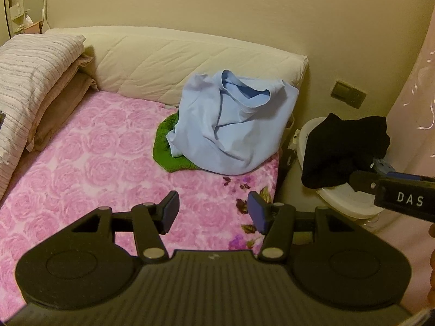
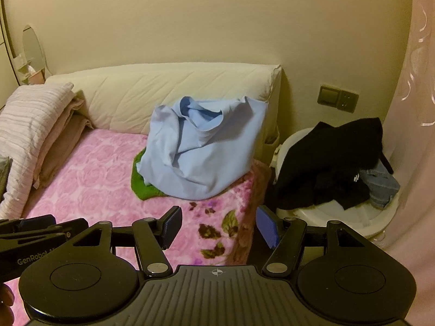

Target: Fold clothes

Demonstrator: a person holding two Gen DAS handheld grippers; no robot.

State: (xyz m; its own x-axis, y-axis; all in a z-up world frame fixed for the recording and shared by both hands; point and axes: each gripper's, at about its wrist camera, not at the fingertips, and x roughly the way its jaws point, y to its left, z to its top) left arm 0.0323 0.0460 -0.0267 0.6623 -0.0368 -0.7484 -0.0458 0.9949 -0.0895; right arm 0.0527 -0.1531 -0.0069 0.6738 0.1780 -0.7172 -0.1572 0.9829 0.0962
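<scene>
While both hand-held grippers, left [image 1: 214,210] and right [image 2: 219,226], are held released above the bed [image 1: 89,163], the blue shirt [image 1: 231,125], heaped far right, is best taken by its hem.

1. You see only a rim of the green cloth [image 1: 163,146]; the light blue shirt [image 1: 228,125] covers the rest.
2. In your left view the right gripper's fingertips are buried behind the black garment [image 1: 345,149].
3. The white basket [image 2: 375,225] is mostly hidden under clothes.
4. The print on the black garment is too small for you to read.
5. The folded bedding [image 1: 30,81] runs off the left edge.
</scene>
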